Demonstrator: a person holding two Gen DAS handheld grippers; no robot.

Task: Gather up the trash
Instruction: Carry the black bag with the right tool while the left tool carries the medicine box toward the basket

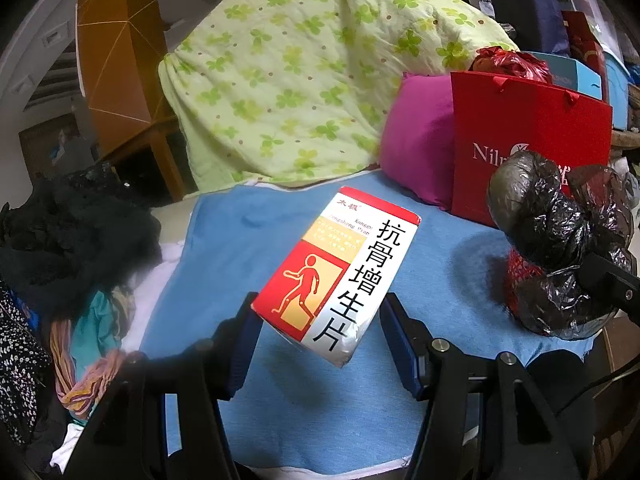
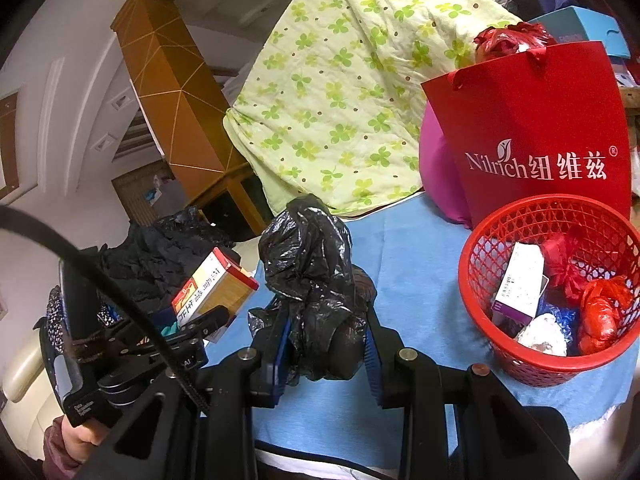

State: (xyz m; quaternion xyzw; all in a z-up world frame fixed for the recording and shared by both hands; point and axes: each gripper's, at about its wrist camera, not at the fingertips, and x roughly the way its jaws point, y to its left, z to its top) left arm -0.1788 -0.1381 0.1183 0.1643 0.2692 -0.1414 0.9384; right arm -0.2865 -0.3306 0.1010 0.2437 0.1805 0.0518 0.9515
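Left tongs (image 1: 316, 334): fingers spread wide with the medicine box (image 1: 340, 276) between them; the left pad touches the box's lower corner, the right pad stands apart from it; whether the box is truly pinched cannot be told.
Right tongs (image 2: 324, 344): clamped on a crumpled black plastic bag (image 2: 316, 276), held above the blue cloth (image 2: 408, 264).
Red mesh basket (image 2: 516, 364): stands on the blue cloth to the right of the right tongs; holds a white-and-purple carton (image 2: 518, 286), red plastic wads (image 2: 600, 316) and foil scraps.
Red paper bag (image 2: 540, 132): upright just behind the basket, printed "Nilrich".
Magenta pillow (image 1: 416, 144): beside the red paper bag.
Green clover quilt (image 1: 288, 68): heaped at the back.
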